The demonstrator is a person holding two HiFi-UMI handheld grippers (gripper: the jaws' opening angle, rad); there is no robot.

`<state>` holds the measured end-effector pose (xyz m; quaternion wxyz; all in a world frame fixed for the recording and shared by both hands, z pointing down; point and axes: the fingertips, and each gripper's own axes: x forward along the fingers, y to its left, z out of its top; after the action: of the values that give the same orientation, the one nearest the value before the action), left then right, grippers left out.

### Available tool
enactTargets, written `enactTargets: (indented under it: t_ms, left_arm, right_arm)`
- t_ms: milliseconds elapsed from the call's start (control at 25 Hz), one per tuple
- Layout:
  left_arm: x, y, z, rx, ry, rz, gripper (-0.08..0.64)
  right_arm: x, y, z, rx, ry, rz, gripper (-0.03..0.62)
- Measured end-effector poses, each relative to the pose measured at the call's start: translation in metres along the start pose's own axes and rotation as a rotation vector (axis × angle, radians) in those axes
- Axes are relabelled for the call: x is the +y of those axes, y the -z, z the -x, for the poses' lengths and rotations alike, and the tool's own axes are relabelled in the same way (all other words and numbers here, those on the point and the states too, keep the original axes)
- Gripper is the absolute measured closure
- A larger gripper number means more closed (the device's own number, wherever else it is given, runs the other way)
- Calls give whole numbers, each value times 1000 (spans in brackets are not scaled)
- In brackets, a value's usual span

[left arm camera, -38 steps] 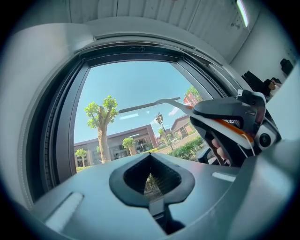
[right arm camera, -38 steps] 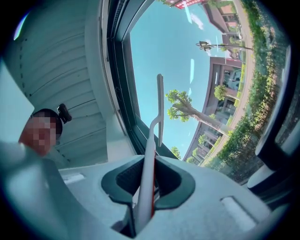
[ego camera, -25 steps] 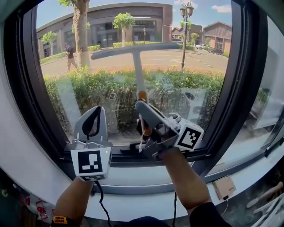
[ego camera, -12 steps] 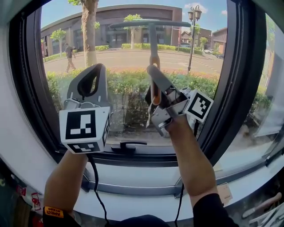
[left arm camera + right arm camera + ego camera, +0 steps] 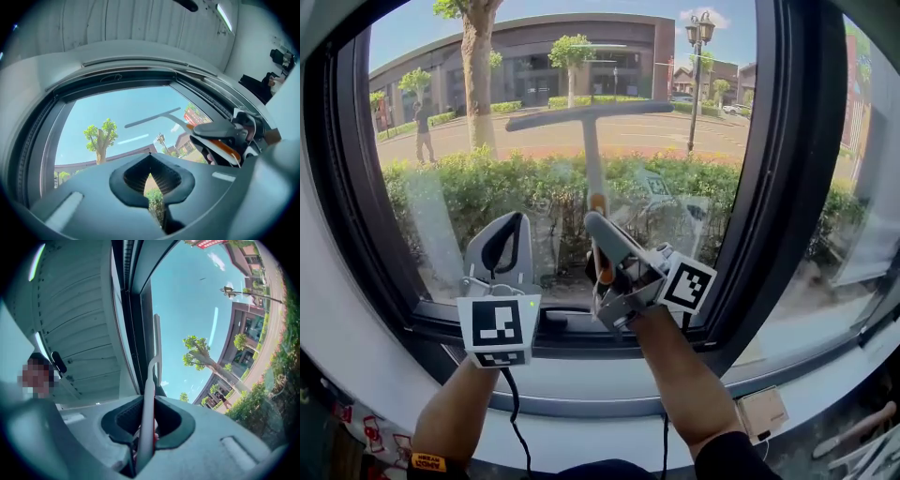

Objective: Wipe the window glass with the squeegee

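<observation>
Two grippers stand before the window glass (image 5: pixel 478 197) in the head view: the left gripper (image 5: pixel 504 246) toward 7 o'clock of the pane and the right gripper (image 5: pixel 598 246) just beside it, near 6 o'clock. From the right gripper the squeegee (image 5: pixel 592 155) runs up toward 12 o'clock, its crossbar lying level across the upper pane, over the street and hedge (image 5: pixel 534 187) outside. That view hides the grip itself. The right gripper view shows it: the jaws are clamped on the squeegee's slim handle, which leads away along the dark window frame (image 5: pixel 129 310) against the sky. Only the left gripper view settles the other tool, whose jaws are drawn together on nothing, with a thin slit of greenery showing between them. It also catches the right gripper at 3 o'clock and the crossbar against blue sky at 12 o'clock. Whether the blade presses on the pane cannot be told from any view.
</observation>
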<state>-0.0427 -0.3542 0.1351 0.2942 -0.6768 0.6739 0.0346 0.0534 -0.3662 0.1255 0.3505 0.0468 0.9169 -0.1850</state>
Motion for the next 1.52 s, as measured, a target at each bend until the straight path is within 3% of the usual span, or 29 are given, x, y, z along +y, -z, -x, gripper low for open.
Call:
enactTargets:
  t_ms: [240, 560, 920, 1080, 1200, 1520]
  left_arm:
    - [-37, 74, 19, 122, 22, 64, 541]
    - [-70, 108, 43, 179, 51, 154, 541]
    - [-94, 128, 57, 219, 87, 184, 541]
    - [-95, 116, 53, 194, 94, 163, 541]
    - [-87, 95, 46, 148, 91, 128, 541]
    - [-79, 2, 30, -28, 90, 67, 541]
  right_arm:
    - [-15, 43, 56, -11, 53, -72, 545]
    - [-29, 78, 117, -12, 137, -117, 543]
    - [-33, 91, 142, 2, 183, -122, 543]
    - [-28, 88, 143, 25, 186, -128, 545]
    - [-15, 73, 132, 9, 136, -125, 545]
    - [14, -40, 78, -5, 37, 32, 545]
